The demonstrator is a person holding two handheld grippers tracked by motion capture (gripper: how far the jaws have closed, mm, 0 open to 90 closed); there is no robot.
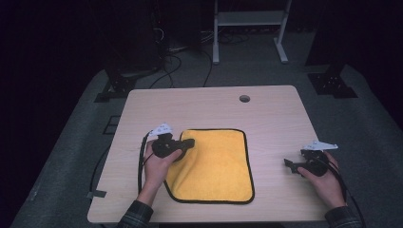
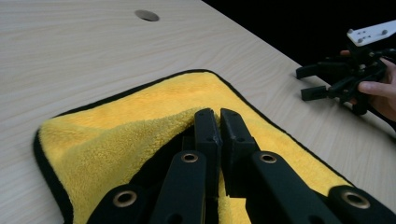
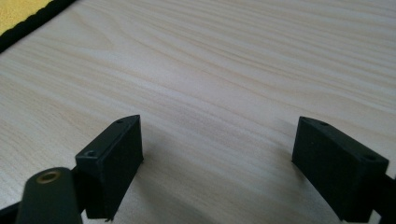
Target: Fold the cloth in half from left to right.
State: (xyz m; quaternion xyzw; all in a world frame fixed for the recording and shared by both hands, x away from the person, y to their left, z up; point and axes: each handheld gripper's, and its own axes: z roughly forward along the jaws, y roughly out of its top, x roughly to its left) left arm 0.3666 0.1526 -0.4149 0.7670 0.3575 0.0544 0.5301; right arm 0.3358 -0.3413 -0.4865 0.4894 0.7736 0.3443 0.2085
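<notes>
A yellow cloth (image 1: pixel 218 166) with a black border lies on the wooden table (image 1: pixel 209 107), a little left of centre. My left gripper (image 1: pixel 188 143) is shut on the cloth's left edge. In the left gripper view the two jaws stand together with a fold of the yellow cloth (image 2: pixel 140 116) pinched between them, and that edge is lifted and drawn over the rest of the cloth. My right gripper (image 1: pixel 290 166) is held just above bare wood to the right of the cloth. It stands open (image 3: pixel 219 140) with nothing between its fingers, and the right gripper (image 2: pixel 313 81) also appears in the left gripper view.
A round cable hole (image 1: pixel 244 99) sits near the table's far edge. Beyond the table, cables (image 1: pixel 190 52) and a white frame (image 1: pixel 249 19) stand on the grey floor. Bare wood lies between the cloth and the right gripper.
</notes>
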